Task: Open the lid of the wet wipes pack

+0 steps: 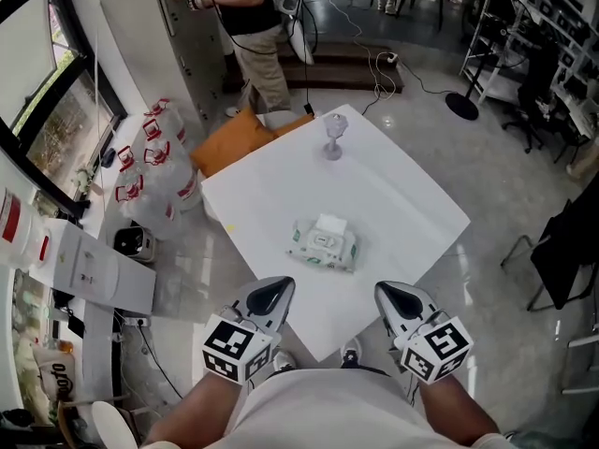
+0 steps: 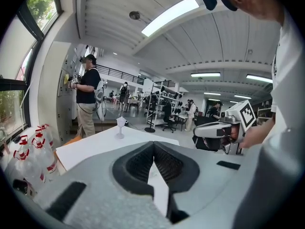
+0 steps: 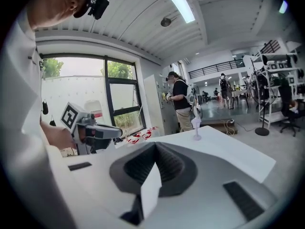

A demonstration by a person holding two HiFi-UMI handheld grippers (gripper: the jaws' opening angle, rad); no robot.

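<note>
the wet wipes pack lies flat near the middle of the white table, well apart from both grippers. its white lid seems to stand up on the pack's far side, so the opening step looks done, though the view is too small to be sure. the left gripper and right gripper hover over the table's near corner, close to the person's body, each with jaws pressed together and nothing between them. if the lid does need more lifting, a gripper must part its jaws and reach far to the pack. there is bare table all round the pack; a small clear goblet stands at the far corner, safely out of the way.
</note>
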